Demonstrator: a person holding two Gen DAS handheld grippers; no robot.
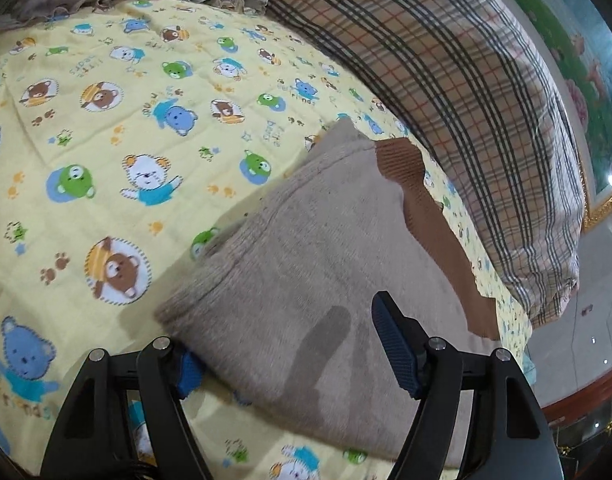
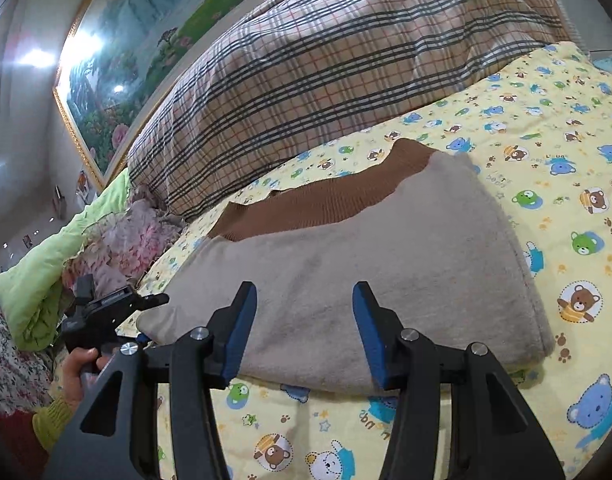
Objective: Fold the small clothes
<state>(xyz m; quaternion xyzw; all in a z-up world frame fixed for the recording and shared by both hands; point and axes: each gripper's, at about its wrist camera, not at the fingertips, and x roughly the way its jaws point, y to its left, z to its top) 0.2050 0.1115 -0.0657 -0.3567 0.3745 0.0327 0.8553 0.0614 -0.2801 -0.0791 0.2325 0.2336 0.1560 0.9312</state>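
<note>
Left gripper (image 1: 290,348): black linkage arms with blue ribbed pads, entering its own view from 6 o'clock and pitched steeply downward. Jaws stand wide apart. Left finger (image 1: 188,372) is low at 7 o'clock, mostly hidden. Right finger (image 1: 394,348) is raised, at 5 o'clock. Whether the pads press on anything cannot be told.

Same gripper in the right wrist view (image 2: 154,301): seen side-on at 9 o'clock, nose pointing toward 3 o'clock.

Left hand (image 2: 80,372): wrapped round the grip at 8 o'clock, with a yellow-green cuff (image 2: 52,416) at the wrist.

Right gripper (image 2: 302,332): rising from 6 o'clock, tilted slightly down, jaws parted about halfway, both blue pads (image 2: 239,332) clear and touching nothing.
</note>
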